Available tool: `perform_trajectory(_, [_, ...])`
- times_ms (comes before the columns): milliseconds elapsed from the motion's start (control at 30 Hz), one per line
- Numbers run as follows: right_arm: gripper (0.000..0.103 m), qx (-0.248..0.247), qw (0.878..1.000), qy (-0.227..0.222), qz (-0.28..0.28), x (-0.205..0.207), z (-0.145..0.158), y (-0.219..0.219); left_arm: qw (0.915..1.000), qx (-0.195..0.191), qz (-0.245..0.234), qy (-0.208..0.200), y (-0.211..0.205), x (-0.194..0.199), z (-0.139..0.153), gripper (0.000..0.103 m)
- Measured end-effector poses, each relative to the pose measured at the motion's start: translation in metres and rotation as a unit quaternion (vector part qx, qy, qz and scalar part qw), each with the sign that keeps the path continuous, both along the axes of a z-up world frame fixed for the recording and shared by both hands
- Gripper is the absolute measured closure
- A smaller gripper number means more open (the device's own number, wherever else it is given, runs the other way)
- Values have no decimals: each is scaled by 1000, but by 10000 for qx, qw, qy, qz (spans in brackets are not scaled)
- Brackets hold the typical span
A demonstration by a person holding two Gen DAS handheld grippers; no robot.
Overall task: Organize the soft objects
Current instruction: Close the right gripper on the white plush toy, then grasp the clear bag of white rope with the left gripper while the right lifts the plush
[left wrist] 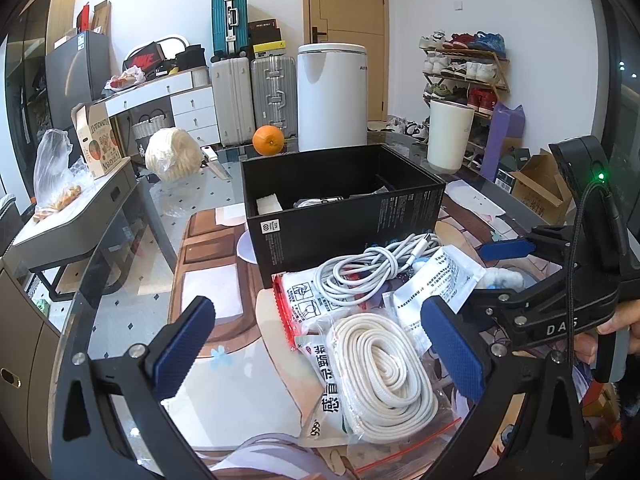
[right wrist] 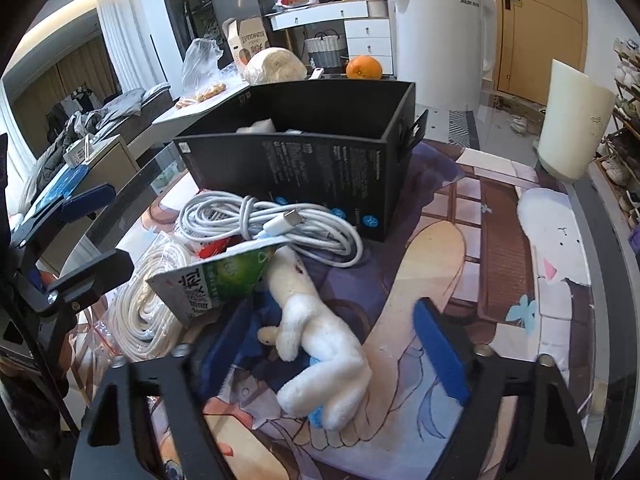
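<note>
Both tools hovering open over the tabletop clutter.
Left tool (left wrist: 320, 344) is straddling the cream rope coil (left wrist: 386, 372); right tool (right wrist: 336, 344) is straddling the white plush toy (right wrist: 320, 344).

Bright, even daylight; sharp focus; heavy fisheye bending, black vignette at corners.

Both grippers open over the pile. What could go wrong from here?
1. The right gripper straddles the plush toy, whose head lies under the white cable; lifting may drag the cable along.
2. The left gripper hovers over the bagged rope, which overlaps sachets; closing may pinch those too.
</note>
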State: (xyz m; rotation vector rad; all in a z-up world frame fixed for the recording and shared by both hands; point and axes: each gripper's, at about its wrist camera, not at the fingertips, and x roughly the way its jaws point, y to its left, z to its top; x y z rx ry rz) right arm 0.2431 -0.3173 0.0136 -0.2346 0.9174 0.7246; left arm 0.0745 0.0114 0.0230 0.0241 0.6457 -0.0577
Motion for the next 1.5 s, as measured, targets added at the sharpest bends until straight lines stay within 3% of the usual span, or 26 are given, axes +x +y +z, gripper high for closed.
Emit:
perform_trajectory(167, [38, -143, 9998, -33, 93, -4, -2, 3, 10000, 6, -11, 7, 0, 0, 0, 0])
perform_trajectory(200, [46, -164, 9998, -62, 93, -5, -2, 3, 10000, 5, -12, 7, 0, 0, 0, 0])
perform_trajectory(467, [66, -19, 9999, -55, 133, -4, 1, -11, 10000, 1, -9, 4, 0, 0, 0, 0])
perform_trajectory(1000, [68, 450, 9967, -642, -217, -2, 47, -49, 9997, 133, -130, 132, -5, 0, -4, 0])
perform_trajectory(1500, [68, 579, 9954, -756, -91, -7, 54, -46, 9939, 438, -604, 810, -27, 3, -18, 4])
